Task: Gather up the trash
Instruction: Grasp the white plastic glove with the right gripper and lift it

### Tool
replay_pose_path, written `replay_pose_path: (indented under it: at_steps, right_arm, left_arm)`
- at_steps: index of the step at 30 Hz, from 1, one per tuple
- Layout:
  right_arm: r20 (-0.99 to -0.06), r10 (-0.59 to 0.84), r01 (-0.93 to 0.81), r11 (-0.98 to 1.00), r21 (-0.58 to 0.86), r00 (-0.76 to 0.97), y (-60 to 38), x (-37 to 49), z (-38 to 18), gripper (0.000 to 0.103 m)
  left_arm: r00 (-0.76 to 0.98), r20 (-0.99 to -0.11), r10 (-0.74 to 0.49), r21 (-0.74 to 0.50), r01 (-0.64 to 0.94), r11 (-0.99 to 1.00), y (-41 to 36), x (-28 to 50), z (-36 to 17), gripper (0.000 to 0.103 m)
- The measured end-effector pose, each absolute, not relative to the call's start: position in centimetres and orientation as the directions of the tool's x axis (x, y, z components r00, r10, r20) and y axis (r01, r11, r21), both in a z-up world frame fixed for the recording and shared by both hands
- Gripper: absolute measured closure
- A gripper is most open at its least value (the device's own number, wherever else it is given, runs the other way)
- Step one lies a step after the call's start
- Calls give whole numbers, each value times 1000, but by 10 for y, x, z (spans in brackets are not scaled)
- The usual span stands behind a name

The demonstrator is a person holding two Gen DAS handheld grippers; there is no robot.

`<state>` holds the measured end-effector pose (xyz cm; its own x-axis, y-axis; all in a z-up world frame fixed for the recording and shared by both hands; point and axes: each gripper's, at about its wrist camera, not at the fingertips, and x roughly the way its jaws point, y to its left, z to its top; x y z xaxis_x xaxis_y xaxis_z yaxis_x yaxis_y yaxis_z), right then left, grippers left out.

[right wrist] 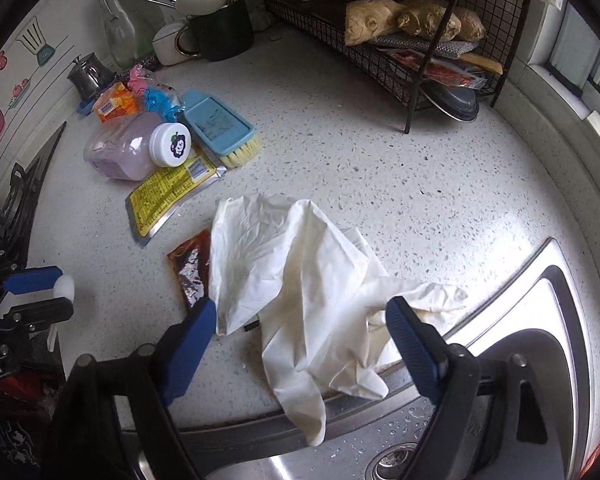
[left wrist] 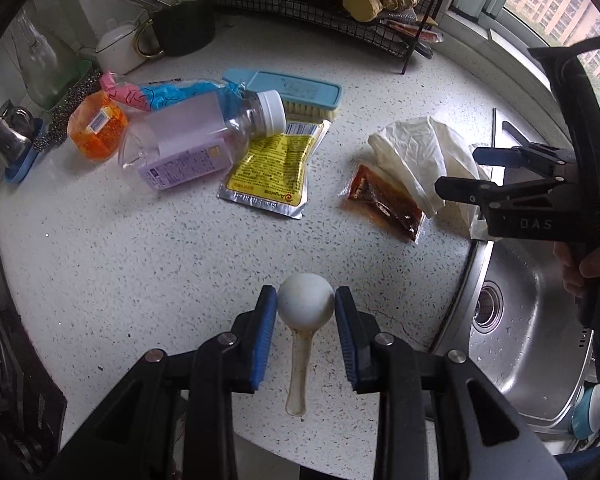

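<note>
My left gripper [left wrist: 306, 304] is shut on the bowl of a white plastic spoon [left wrist: 299, 364], whose stained handle hangs toward me above the speckled counter [left wrist: 140, 264]. The same gripper [right wrist: 64, 288] shows at the left edge of the right wrist view with the spoon's white bowl [right wrist: 66, 285] between its pads. A crumpled white glove [right wrist: 300, 264] lies on the counter and droops over the sink rim. My right gripper [right wrist: 302, 308] hovers over it with its jaws wide on either side, pads not pressing. A brown sauce packet [right wrist: 192, 272] lies partly under the glove, with a yellow foil sachet [right wrist: 172, 192] behind.
A clear bottle with a purple label [left wrist: 192, 144], a blue brush [left wrist: 300, 92], an orange tub [left wrist: 96, 128] and a pink-and-blue wrapper [left wrist: 156, 94] cluster at the back left. A black wire rack [right wrist: 420, 60] holds ginger. The steel sink [left wrist: 520, 340] lies right, a stove [left wrist: 4, 360] left.
</note>
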<state>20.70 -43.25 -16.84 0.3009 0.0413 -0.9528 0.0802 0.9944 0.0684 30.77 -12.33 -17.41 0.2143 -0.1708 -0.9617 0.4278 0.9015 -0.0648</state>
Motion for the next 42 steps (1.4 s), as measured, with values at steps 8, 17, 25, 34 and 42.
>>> replay_pose_path:
  at_steps: [8, 17, 25, 34, 42]
  right_arm:
    - [-970, 9, 48, 999, 22, 244, -434, 203, -179, 91]
    - [-963, 25, 31, 999, 34, 267, -408, 168, -152, 98]
    - [-943, 35, 24, 999, 45, 331, -353, 133, -108, 98]
    - [-935, 72, -54, 997, 57, 347, -285, 102, -92, 98]
    - [-932, 98, -115, 991, 62, 349, -221, 77, -100, 98]
  left_arm:
    - [203, -963, -175, -71, 434, 898, -133, 308, -181, 75]
    - [252, -945, -210, -82, 437, 895, -124, 289, -151, 75]
    - [311, -915, -256, -105, 428, 898, -91, 251, -120, 75]
    - [358, -901, -244, -93, 390, 916, -33, 197, -104, 75]
    - [367, -904, -219, -88, 341, 936, 26, 137, -107, 75]
